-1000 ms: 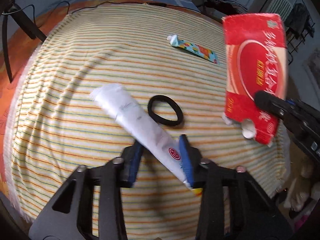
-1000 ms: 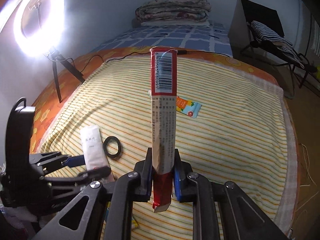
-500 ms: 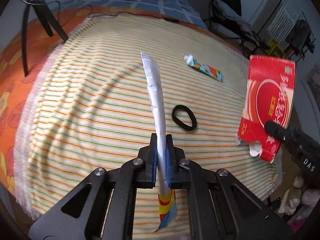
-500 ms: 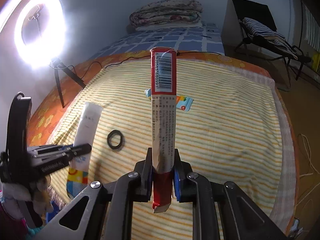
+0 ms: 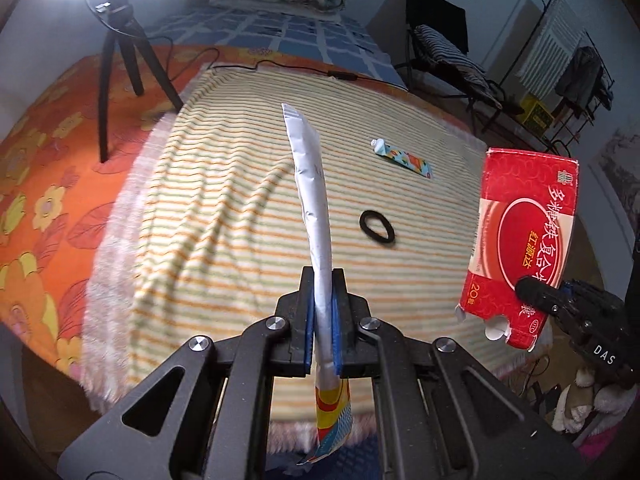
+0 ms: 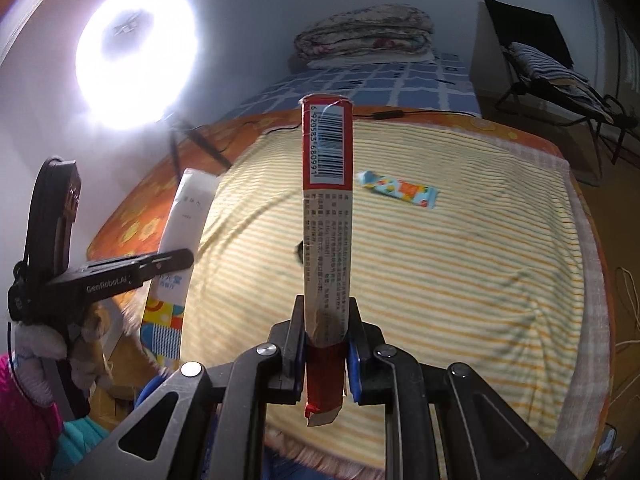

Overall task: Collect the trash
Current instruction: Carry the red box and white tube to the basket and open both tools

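Since a second ago the left gripper (image 5: 323,332) has closed fully on the white tube (image 5: 314,216) and lifted it off the striped blanket (image 5: 224,240), so that piece of trash now hangs clear of the bed at its near edge, while the right gripper (image 6: 325,354) stays clamped on the flattened red box (image 6: 326,208), also held above the bed. By my judgement two pieces are collected and await disposal; the small colourful tube (image 5: 402,158) and the black hair tie (image 5: 377,228) remain on the blanket, well apart from both grippers. Open room lies above the blanket and past its near edge; the tripod (image 5: 120,60) stands far left.
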`<state>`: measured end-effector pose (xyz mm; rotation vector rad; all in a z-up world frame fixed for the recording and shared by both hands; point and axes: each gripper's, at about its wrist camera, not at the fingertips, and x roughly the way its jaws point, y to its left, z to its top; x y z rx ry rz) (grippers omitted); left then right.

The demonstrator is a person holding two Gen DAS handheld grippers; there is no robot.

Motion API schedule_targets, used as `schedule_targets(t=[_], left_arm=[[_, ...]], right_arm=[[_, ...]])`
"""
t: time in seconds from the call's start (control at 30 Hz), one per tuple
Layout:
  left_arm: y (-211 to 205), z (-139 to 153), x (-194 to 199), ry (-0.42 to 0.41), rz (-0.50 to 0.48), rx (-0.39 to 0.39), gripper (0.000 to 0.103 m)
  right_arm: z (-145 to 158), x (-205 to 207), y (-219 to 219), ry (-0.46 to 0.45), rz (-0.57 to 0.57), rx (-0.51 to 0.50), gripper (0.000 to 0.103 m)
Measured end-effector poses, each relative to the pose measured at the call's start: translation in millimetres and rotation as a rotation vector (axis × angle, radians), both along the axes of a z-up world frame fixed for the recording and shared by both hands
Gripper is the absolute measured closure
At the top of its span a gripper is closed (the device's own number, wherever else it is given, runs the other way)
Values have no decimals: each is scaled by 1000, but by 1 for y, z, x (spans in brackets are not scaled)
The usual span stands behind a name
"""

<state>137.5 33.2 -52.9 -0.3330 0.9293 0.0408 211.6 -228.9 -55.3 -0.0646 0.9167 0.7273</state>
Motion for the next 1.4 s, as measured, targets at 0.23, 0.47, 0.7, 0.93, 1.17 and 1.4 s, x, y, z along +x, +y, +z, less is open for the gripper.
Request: schedule_targets(t=[0.23,0.47,0.7,0.93,1.17,1.4], left_arm=[[5,-3,-50,9,-38,33,98],[18,-16,-95,29,-27,25,99],[16,-28,-133,31,-27,25,98],[1,-47,-157,56,-53,53,98],[-10,-63,-169,75,-66,77,98],[-13,-74,-174,97,-67,90,98]], right_arm=[[-4,-41,11,33,58,22,88],[-13,-83,19,55,111,17,88],[-29,-122,31,73,166,-14,88],[-54,-154,35,120,193,-39,88],[-71,-168,35,125,193,-88,88],[-83,-172,39,161,189,-93,88]])
